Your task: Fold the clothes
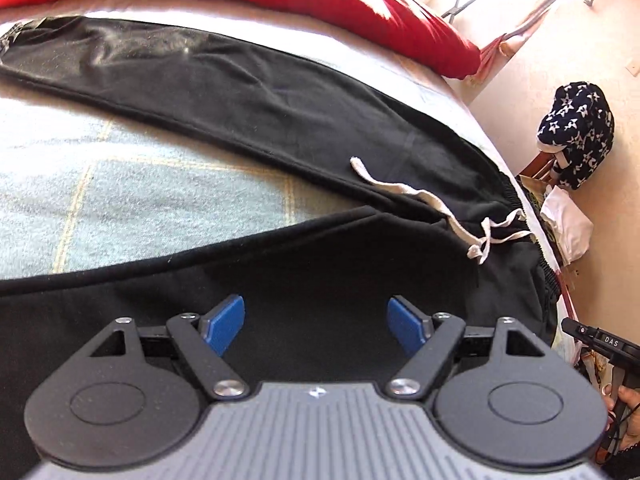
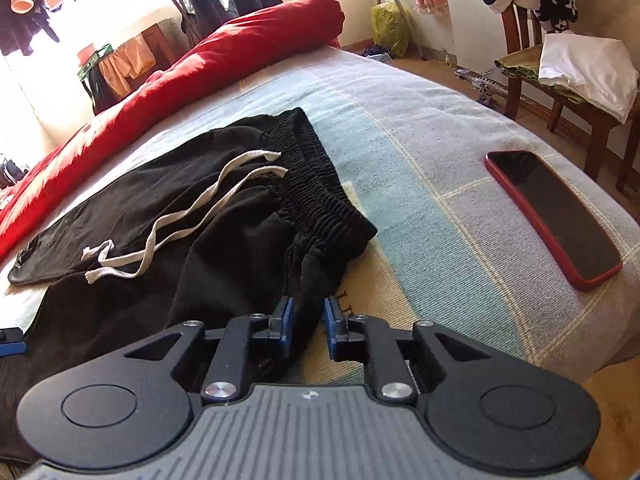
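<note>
Black trousers (image 2: pixel 168 216) spread on bed (image 2: pixel 420 168); right gripper (image 2: pixel 308 320) nearly clenched on fabric near waistband, left gripper (image 1: pixel 316 320) released above trousers w/ nothing held; thin pinch may slip.

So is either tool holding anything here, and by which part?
The right tool pinches the black pants at a fabric fold near the waistband. The left tool is open over the pants, holding nothing.

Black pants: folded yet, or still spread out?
Spread, not folded. The black pants lie lengthwise on the bed, both legs apart, drawstring loose on top. Left tongs open above the fabric.
</note>
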`<state>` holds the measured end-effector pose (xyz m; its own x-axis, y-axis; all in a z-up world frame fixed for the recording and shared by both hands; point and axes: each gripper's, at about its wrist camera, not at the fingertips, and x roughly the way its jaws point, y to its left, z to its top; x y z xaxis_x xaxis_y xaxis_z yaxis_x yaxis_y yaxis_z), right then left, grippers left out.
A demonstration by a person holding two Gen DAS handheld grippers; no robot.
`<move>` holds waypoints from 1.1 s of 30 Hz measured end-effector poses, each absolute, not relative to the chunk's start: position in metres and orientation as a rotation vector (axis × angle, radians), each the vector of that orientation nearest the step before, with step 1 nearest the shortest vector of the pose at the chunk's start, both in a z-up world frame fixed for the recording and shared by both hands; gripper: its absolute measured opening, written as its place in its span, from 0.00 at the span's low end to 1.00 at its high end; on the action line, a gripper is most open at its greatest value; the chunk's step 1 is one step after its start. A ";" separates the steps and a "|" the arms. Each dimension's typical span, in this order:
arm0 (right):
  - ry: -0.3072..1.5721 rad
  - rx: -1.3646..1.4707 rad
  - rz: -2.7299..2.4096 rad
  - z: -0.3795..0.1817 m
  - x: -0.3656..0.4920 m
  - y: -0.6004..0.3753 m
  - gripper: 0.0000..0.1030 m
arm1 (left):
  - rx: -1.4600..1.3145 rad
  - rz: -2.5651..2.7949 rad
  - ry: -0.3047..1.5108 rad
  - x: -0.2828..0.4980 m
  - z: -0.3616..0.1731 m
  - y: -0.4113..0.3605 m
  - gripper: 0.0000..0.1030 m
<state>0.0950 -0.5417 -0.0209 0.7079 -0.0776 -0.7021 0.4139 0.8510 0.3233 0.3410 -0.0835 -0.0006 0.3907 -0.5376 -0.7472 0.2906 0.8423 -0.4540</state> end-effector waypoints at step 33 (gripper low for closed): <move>0.692 0.369 0.319 -0.006 0.211 -0.400 0.46 | -0.623 -0.850 1.194 0.453 -0.052 -0.193 0.82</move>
<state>0.2109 -0.4000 -0.0057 0.7263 0.4030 -0.5569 -0.1622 0.8877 0.4308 0.4527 -0.1929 -0.0520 0.1347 -0.8334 -0.5360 0.2345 0.5523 -0.8000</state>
